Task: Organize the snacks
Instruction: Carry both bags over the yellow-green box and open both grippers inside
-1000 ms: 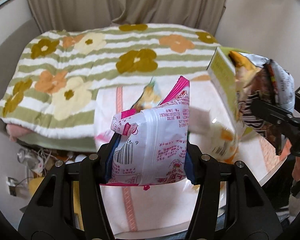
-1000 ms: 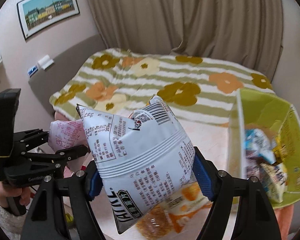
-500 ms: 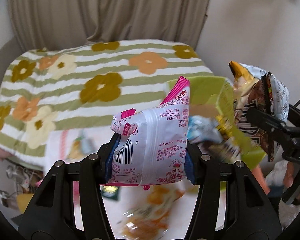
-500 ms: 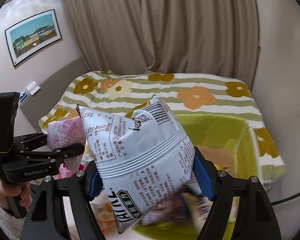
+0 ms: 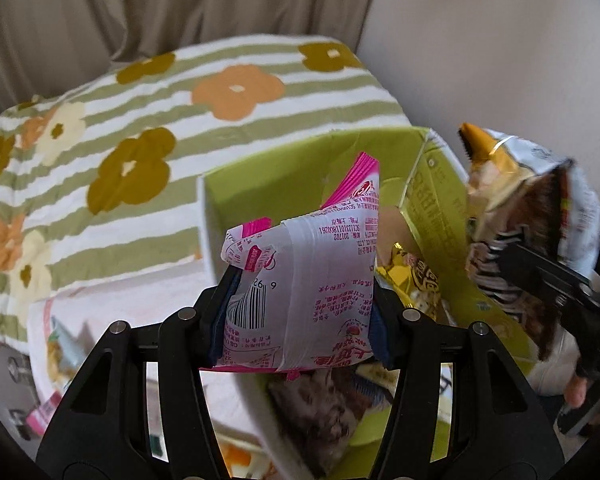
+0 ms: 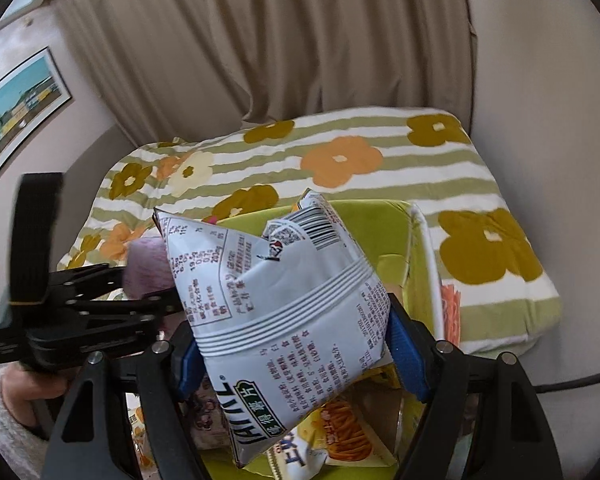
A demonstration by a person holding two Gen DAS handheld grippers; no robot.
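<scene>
Left fingers (image 5: 222, 322): clamped on the pink-and-white snack bag (image 5: 308, 284), held above the green box (image 5: 260, 184).
Right fingers (image 6: 406, 344): clamped on the white chip bag (image 6: 276, 308), tilted over the same box (image 6: 376, 220).
Left gripper (image 6: 100, 304): level, beside the right one, gripped from below by a hand (image 6: 28, 392) in a fleecy sleeve.
Box contents: several snack packets (image 5: 412, 280).
Behind: flowered striped bed (image 6: 340, 160), curtain (image 6: 260, 40).

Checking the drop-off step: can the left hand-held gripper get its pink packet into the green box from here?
Probably yes. The left hand-held gripper holds the pink packet over the open green box; nothing covers the opening.
</scene>
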